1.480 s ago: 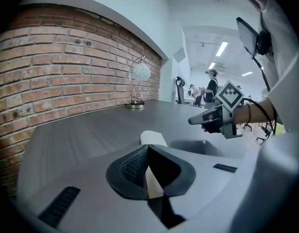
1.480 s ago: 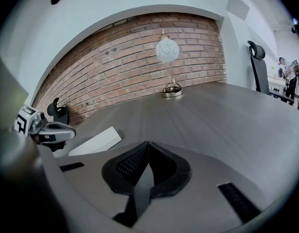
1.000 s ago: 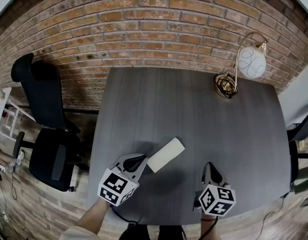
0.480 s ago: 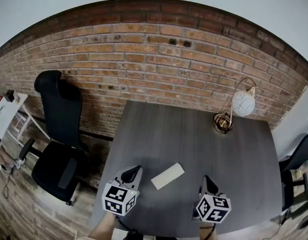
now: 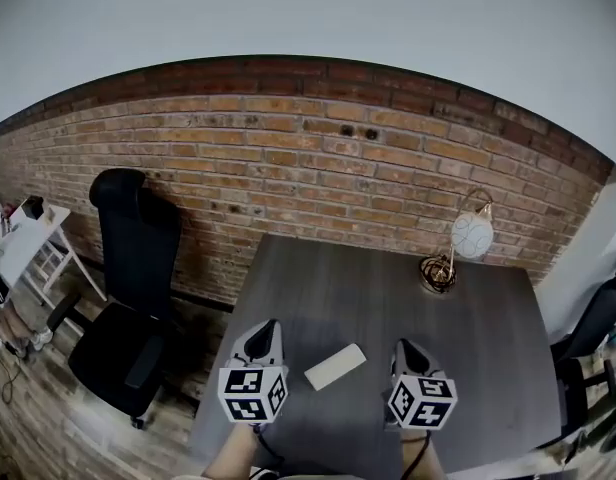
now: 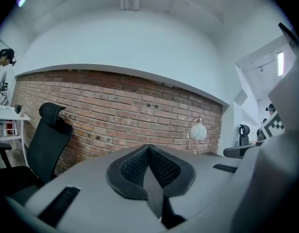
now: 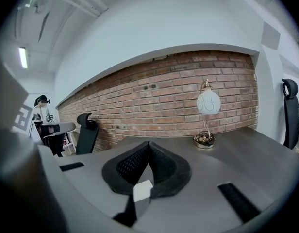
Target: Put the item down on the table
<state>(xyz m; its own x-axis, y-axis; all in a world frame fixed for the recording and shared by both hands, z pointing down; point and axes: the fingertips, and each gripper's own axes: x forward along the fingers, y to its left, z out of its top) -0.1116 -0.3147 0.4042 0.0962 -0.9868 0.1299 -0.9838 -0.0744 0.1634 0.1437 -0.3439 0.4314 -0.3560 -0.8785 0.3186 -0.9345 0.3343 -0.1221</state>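
Lying flat on the grey table (image 5: 388,288), the pale oblong item (image 5: 335,366) is seen between the left claw (image 5: 265,330) and the right claw (image 5: 405,348), touched by neither and well in from every edge. Both claws are held with jaws pressed together, nothing gripped. Bare tabletop is seen as far as the lamp (image 5: 472,236) by the far right corner; a chair (image 5: 138,268) is placed beyond the left edge.

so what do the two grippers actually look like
They match. The left gripper and right gripper each have a pale grey body carrying a white cube printed with black square markers. Their fingers are dark and taper to a point, with mesh-textured pads. A thin black cable seems to trail from under each cube.
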